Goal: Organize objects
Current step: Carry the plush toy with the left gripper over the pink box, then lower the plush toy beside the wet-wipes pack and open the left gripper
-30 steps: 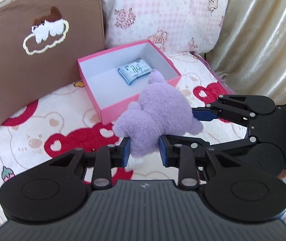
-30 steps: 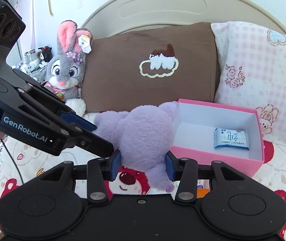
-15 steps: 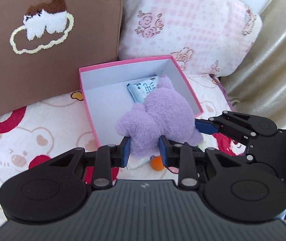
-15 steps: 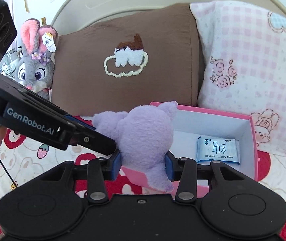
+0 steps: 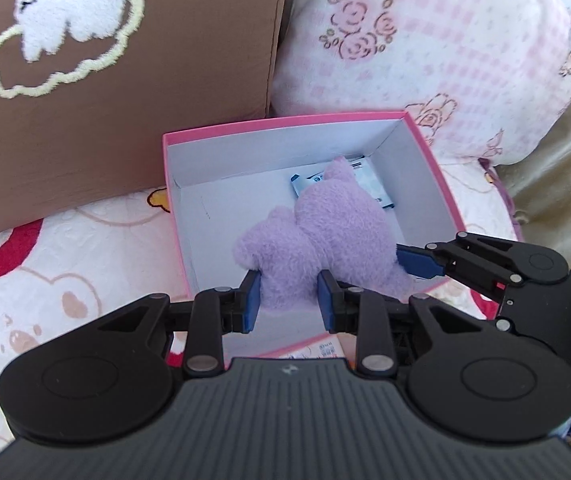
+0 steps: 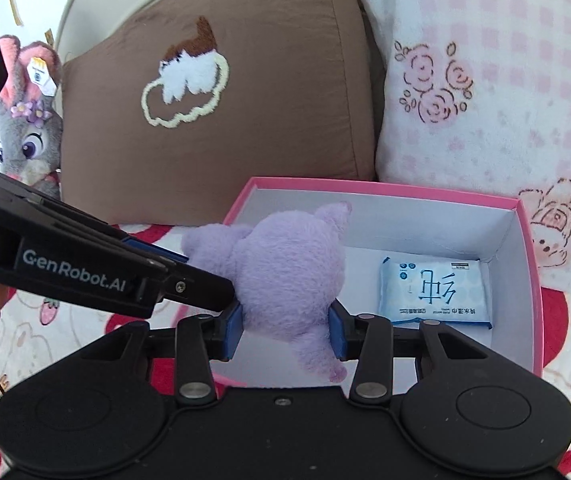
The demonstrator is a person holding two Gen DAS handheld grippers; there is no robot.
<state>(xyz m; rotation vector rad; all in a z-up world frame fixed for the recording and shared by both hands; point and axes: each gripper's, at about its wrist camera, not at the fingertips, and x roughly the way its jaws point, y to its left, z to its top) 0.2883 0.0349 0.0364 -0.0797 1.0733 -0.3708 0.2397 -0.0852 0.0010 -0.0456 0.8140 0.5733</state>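
Note:
A purple plush toy (image 5: 317, 240) hangs over the inside of an open pink box (image 5: 285, 124) on the bed. My left gripper (image 5: 287, 300) is shut on the toy's near end. My right gripper (image 6: 285, 330) is shut on the toy (image 6: 285, 268) from the other side, above the box (image 6: 525, 248). A blue tissue pack (image 6: 435, 294) lies on the box floor; in the left wrist view the toy partly hides the pack (image 5: 369, 184). The right gripper's fingers (image 5: 417, 262) show at the toy's right in the left wrist view.
A brown pillow (image 5: 125, 80) with a cloud patch and a pink checked pillow (image 5: 425, 52) stand right behind the box. A grey rabbit plush (image 6: 25, 140) sits far left. A beige curtain (image 5: 565, 160) hangs at the right. The bedsheet (image 5: 65, 264) has bear prints.
Both grippers have carried the purple toy forward from in front of the box to over its inside. The box and pillows now look closer.

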